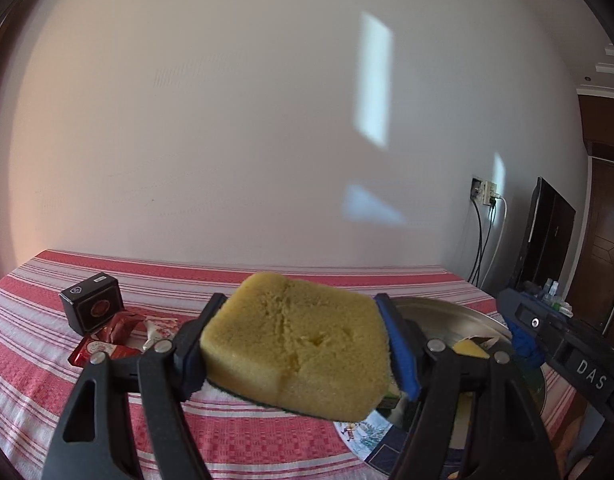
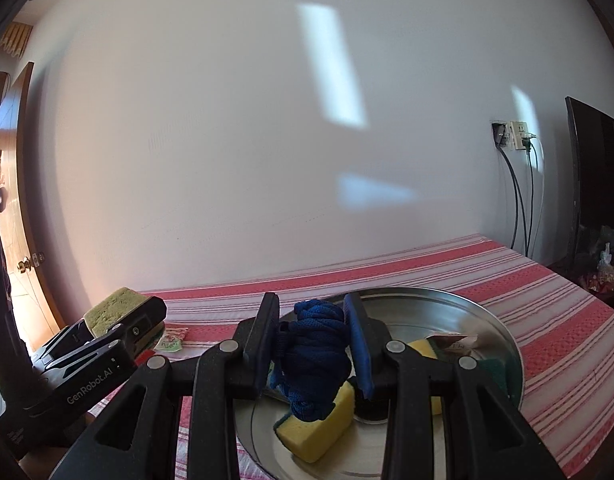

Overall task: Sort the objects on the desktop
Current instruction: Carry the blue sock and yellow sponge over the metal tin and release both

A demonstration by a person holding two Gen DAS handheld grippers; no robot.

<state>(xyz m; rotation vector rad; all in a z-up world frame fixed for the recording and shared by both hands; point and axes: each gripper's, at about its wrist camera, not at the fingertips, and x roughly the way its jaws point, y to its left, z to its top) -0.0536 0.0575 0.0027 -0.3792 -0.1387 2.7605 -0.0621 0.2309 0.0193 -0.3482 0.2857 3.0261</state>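
Observation:
My left gripper is shut on a thick yellow sponge with a dark green underside, held above the red-striped tablecloth. In the right wrist view that same sponge shows at the far left in the left gripper. My right gripper is shut on a bundle of blue cord, held over a round metal tray. In the tray lie another yellow sponge and a small packet. The right gripper with the blue cord shows at the right of the left wrist view.
A small black box stands at the left on the cloth, with red wrappers and a white sachet beside it. A picture card lies by the metal tray. A white wall is behind; cables and a dark screen are at the right.

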